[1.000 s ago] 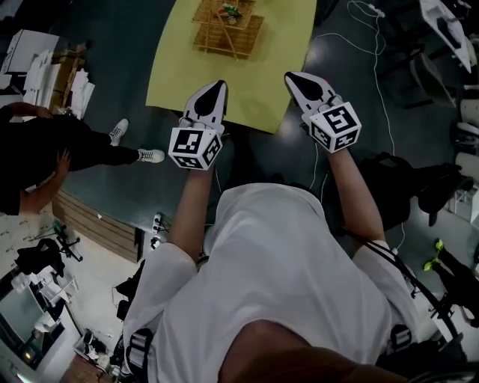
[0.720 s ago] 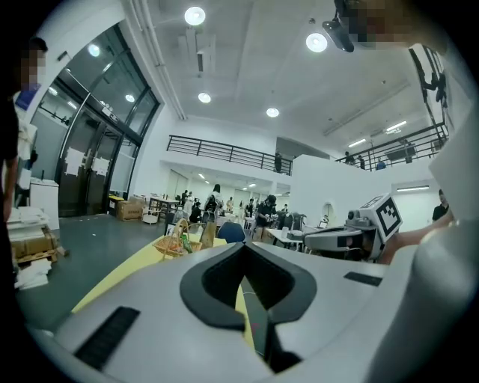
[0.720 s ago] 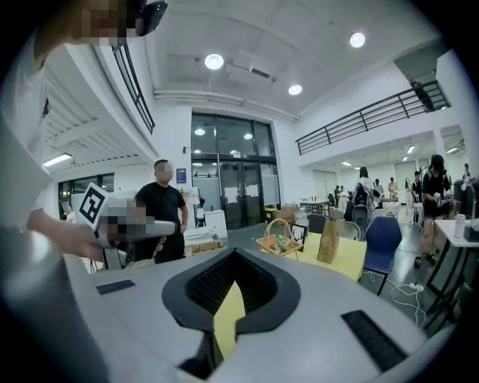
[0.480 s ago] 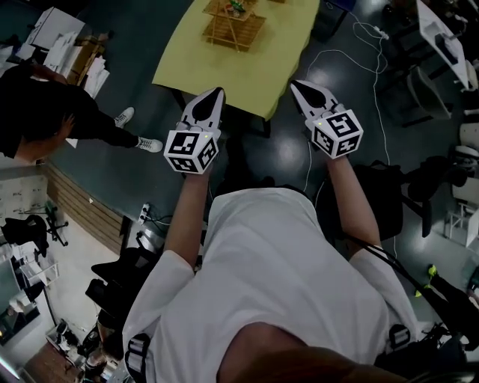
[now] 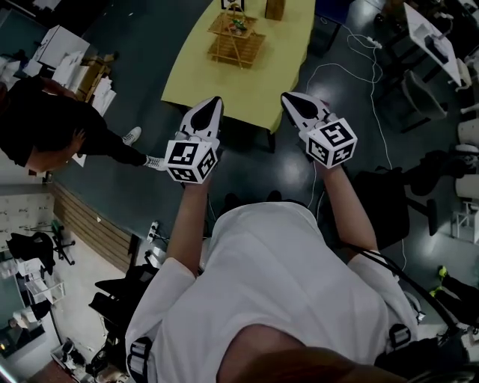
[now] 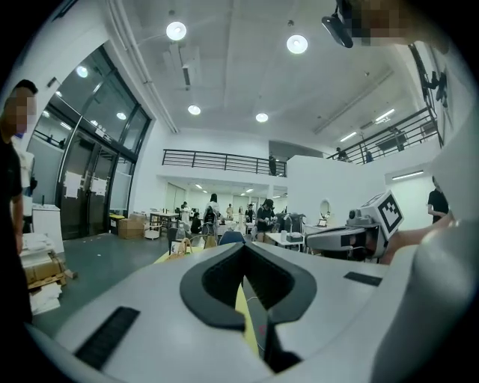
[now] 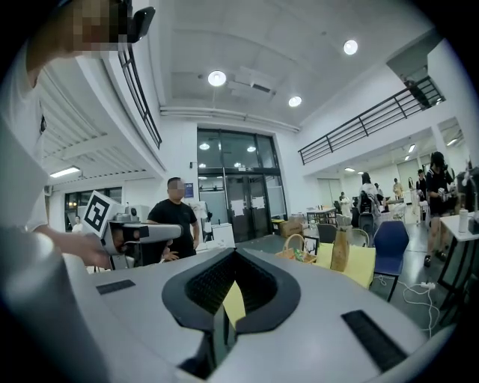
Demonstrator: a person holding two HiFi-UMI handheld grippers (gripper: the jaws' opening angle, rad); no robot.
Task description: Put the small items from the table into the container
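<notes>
A dark grey-green polished floor (image 5: 150, 105) fills most of the head view, with a long pale-yellow desk (image 5: 239, 82) running away from the person at top centre. The person's white short-sleeved shirt (image 5: 277, 292) takes up the lower half. A bystander in black clothes and white shoes (image 5: 45, 127) stands at the left, and a thin white cable (image 5: 372, 71) loops over the floor to the right of the desk.

The left gripper (image 5: 216, 100) and the right gripper (image 5: 287, 96), both white with black inner pads, are held out side by side at the desk's near end. Each carries a white cube with black square-pattern markers, the left cube (image 5: 191, 161) and the right cube (image 5: 331, 142). These markers bear no readable words.

The fingers of both grippers are closed together, with only a thin slit between them and nothing held.

The light wooden slatted basket with a hoop handle (image 5: 236, 45) stands on the far part of the desk, well apart from both grippers. Small green and red items (image 5: 236, 23) lie inside it, too small to identify. A brown paper bag (image 5: 275, 7) stands just beyond.
</notes>
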